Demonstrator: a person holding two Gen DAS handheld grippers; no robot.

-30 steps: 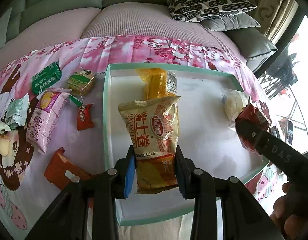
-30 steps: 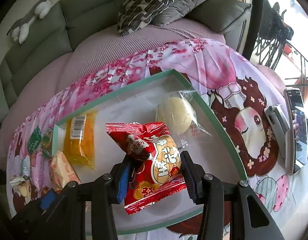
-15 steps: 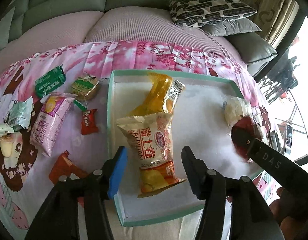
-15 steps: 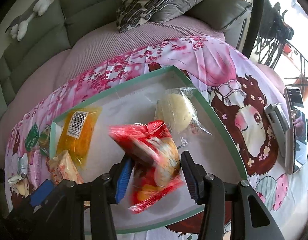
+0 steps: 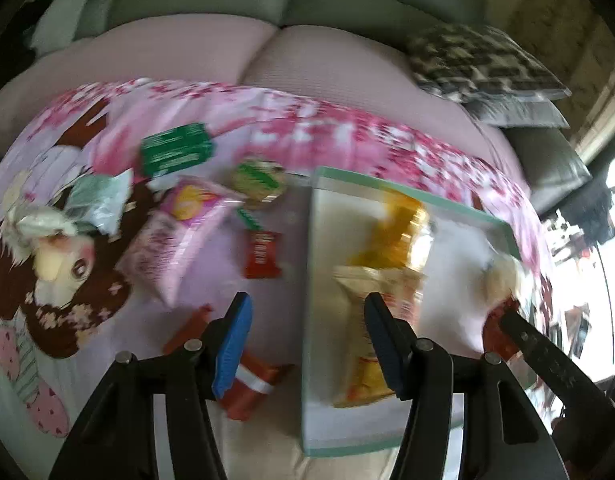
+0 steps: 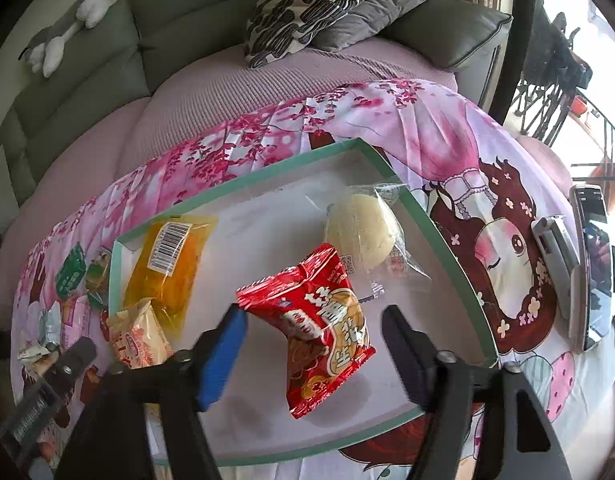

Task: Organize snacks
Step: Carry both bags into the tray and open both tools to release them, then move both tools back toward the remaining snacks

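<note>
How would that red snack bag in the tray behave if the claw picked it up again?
The red snack bag looks puffy and crinkled, so probably light and floppy. Its glossy film may slip between pads. The contents could crush if squeezed hard.

Daylight from right; left wrist view motion-blurred.

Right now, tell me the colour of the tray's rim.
The tray's rim is pale mint green around a white floor; the right wrist view shows it best.
</note>
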